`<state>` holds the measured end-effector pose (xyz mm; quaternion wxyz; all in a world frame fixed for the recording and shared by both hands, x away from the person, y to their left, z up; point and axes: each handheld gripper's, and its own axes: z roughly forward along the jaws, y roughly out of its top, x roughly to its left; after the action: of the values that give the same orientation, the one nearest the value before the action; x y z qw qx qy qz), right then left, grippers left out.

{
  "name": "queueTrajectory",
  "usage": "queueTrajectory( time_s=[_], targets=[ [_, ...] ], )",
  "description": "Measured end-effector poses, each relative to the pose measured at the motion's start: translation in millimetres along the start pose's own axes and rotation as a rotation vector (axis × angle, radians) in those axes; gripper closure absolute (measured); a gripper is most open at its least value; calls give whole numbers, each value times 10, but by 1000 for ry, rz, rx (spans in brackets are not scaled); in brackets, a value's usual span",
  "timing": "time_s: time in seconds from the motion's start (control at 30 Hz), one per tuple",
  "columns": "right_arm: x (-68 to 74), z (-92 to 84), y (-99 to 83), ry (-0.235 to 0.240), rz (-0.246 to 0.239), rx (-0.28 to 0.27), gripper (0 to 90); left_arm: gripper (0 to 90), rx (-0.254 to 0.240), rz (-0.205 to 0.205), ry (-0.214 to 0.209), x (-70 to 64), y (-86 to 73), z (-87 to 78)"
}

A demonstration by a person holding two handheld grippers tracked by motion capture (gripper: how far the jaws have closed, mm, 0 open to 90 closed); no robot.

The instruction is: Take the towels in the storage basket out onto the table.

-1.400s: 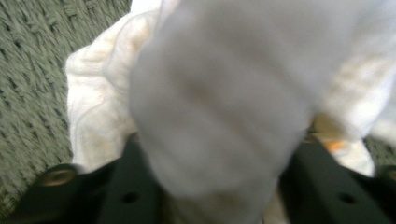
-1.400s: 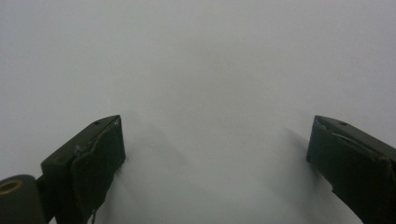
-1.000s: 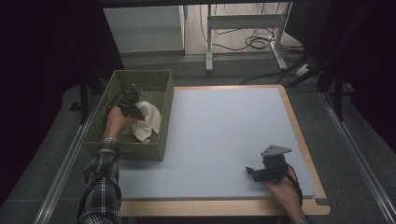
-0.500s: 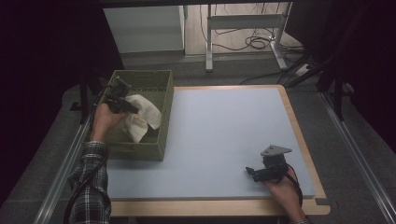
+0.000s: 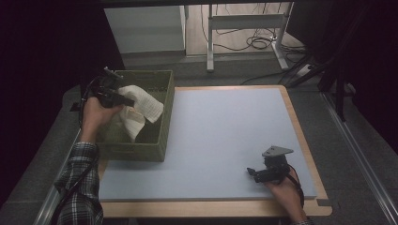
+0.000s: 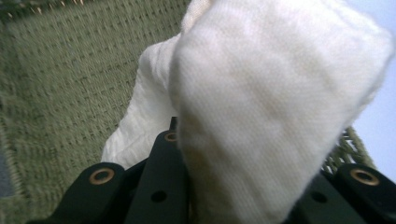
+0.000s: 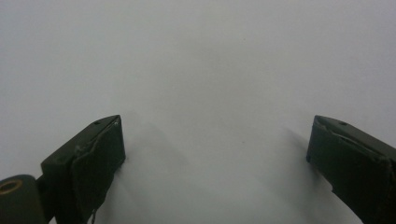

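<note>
Nearest first, then outward.
Grippers: two, both black with two jaws, one in each hand of the person.
Right gripper (image 5: 253, 173): rests low on the pale blue-grey table mat (image 5: 225, 136) at the near right corner; its jaws stand wide apart with nothing between them, and the right gripper view (image 7: 215, 154) shows bare mat in the gap.
Sleeve: one checked sleeve (image 5: 82, 187) at the near left.
Left gripper (image 5: 129, 101): held above the basket, jaws closed on the cloth.
Cloth: one cream-white knitted cloth (image 5: 138, 110), pinched at one end, hanging down into the basket.
Basket: one olive-green woven rectangular basket (image 5: 162, 122), at the mat's left edge.
Writing: none readable.
Left gripper view: cloth's fine knit (image 6: 266, 107) draped over the jaws, and the basket's weave (image 6: 70, 84) behind.
High view: wooden table border (image 5: 300, 126), white desk legs (image 5: 244, 23) and floor cables (image 5: 256, 43) farthest off.
</note>
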<state>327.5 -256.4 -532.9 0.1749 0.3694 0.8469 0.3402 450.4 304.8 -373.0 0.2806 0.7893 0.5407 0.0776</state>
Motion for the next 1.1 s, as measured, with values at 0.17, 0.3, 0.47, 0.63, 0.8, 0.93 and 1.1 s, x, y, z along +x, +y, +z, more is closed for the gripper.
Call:
queueTrajectory(
  time_s=[0.17,0.3,0.47,0.63,0.8,0.93,1.1],
  targets=[
    [0,0,0,0,0,0,43,805,-15,24,8,-86,47,-192],
    [0,0,0,0,1,0,43,804,-24,40,13,-143,80,-306],
    [0,0,0,0,0,0,44,803,-40,61,25,-235,135,-478],
    [1,0,0,0,1,0,43,802,-45,86,32,-356,217,-655],
    [2,-1,1,1,4,1,43,801,-35,112,40,-467,307,-778],
    [2,-1,1,1,3,1,44,800,-31,132,43,-584,396,-872],
    [2,-2,1,2,3,1,43,799,-29,170,37,-787,532,-1001]
  ],
)
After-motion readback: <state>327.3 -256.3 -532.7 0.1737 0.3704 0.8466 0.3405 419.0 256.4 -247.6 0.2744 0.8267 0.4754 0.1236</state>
